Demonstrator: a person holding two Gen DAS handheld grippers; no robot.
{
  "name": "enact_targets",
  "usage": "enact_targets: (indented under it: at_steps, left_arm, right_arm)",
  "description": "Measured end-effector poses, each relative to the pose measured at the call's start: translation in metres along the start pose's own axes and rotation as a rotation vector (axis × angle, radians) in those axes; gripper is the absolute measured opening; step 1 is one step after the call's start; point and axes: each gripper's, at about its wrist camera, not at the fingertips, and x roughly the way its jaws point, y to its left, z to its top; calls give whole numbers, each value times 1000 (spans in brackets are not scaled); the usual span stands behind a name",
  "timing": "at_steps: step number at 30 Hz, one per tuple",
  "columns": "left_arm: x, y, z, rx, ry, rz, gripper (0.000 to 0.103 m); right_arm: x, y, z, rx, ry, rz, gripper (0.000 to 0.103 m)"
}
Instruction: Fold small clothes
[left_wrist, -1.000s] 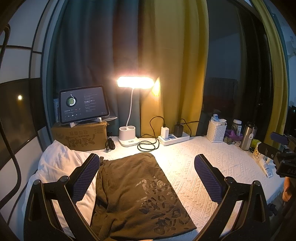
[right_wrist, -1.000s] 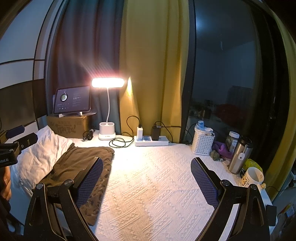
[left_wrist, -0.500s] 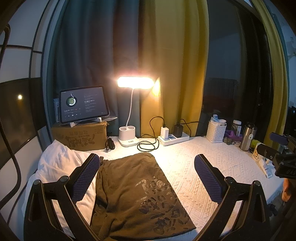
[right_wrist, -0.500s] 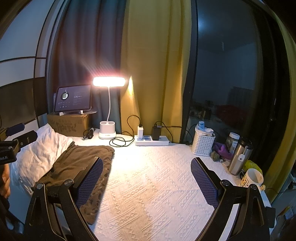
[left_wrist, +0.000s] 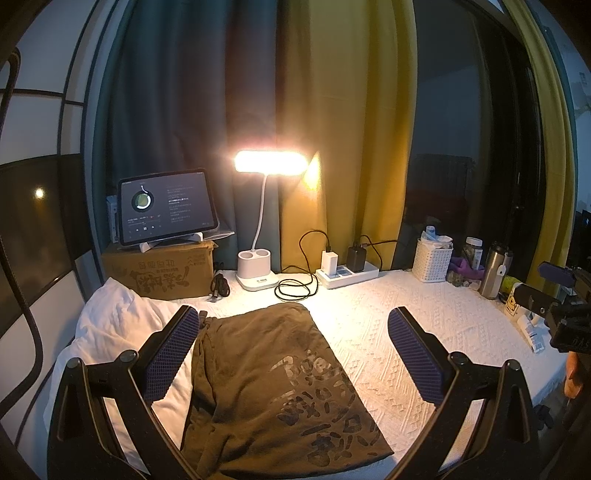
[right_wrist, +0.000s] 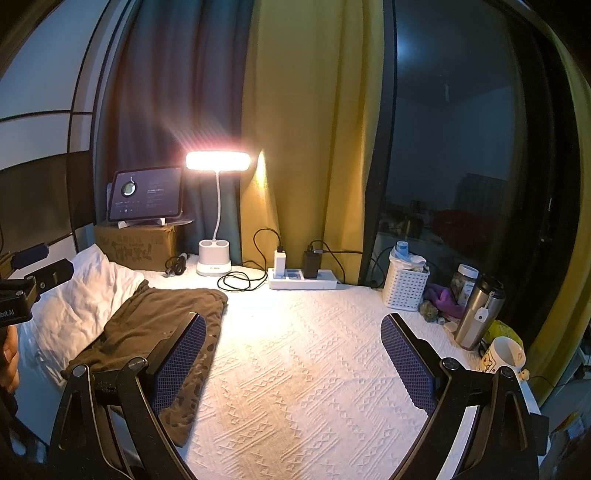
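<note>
A bed (left_wrist: 424, 325) covered by a white textured spread filled the lower half of both views, backed by dark and mustard curtains (right_wrist: 306, 129) and a dark window (right_wrist: 461, 147). A white pillow (left_wrist: 110, 325) lay at its left end. The olive garment (left_wrist: 269, 376), printed with a dark glossy graphic, lay spread on the bed with its left edge lapping over the pillow; in the right wrist view it sat at the left (right_wrist: 147, 325), with bare spread to its right.

The left gripper (left_wrist: 293, 354) hung above the garment with its jaws wide apart and nothing between them. The right gripper (right_wrist: 293, 363) was likewise spread open and empty, its left finger over the garment's edge and its right finger over bare spread.

Along the back stood a cardboard box (left_wrist: 162, 269) carrying a lit tablet (left_wrist: 166, 206), a glowing desk lamp (left_wrist: 269, 162), and a white power strip (left_wrist: 347, 275) with two chargers and a coiled black cable (left_wrist: 295, 288). To the right were a white basket (right_wrist: 404, 284), a steel tumbler (right_wrist: 476, 314) and a mug (right_wrist: 502, 356).
</note>
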Motion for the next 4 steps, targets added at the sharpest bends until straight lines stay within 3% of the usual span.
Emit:
enact_targets:
  at_steps: [4]
  left_arm:
    - [0,2,-1,4,-3,-13,101]
  right_arm:
    - [3,-8,-1,-2,-1,4,96]
